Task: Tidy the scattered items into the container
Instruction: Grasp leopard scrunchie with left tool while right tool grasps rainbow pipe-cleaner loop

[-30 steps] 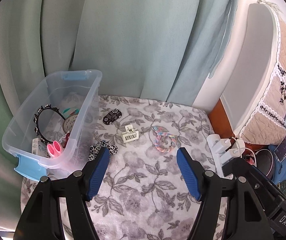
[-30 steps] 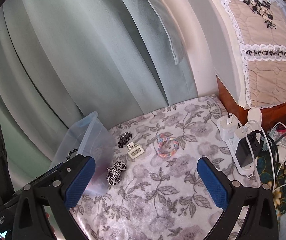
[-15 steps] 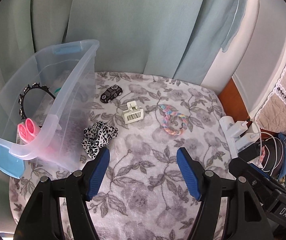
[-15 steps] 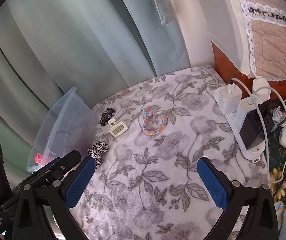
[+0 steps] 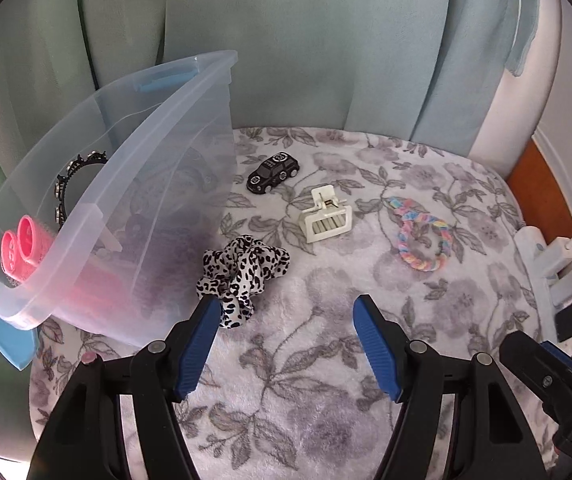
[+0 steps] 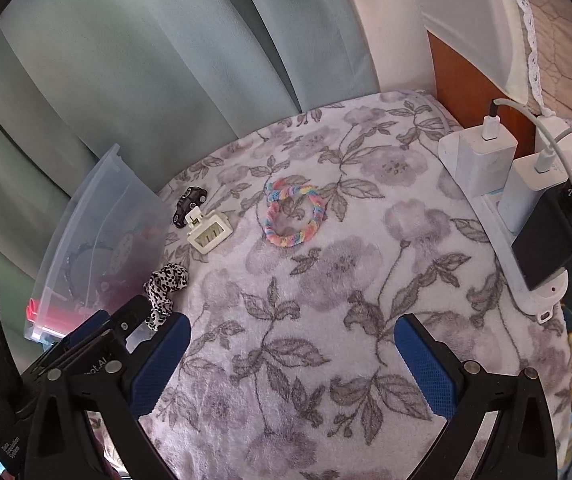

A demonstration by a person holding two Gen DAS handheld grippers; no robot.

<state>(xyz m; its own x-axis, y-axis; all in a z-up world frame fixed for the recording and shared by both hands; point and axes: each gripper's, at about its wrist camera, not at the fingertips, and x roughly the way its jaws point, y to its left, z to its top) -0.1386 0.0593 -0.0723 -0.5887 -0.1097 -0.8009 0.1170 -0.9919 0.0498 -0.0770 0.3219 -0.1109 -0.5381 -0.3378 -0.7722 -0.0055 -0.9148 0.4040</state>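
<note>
Grey-flowered fleece covers the table [image 5: 326, 360], with pale green curtains [image 5: 306, 40] hanging behind it. Clear plastic, the container [image 5: 173, 184] stands at the table's left side, its long axis running away from the cameras; pink hair rollers [image 5: 21, 244] and a black studded headband [image 5: 65, 184] lie inside. Beside its wall sits the leopard-print scrunchie [image 5: 241, 272], just ahead of the left gripper [image 5: 286, 312]. Further right lies the rainbow braided loop [image 6: 294, 216], then the cream hair claw [image 5: 326, 216], hinge toward the curtains. Smallest, the black toy car [image 5: 273, 172] points diagonally toward the far right. Both the left and the right gripper [image 6: 292, 334] tilt steeply downward, fingers spread, pinching nothing.
</note>
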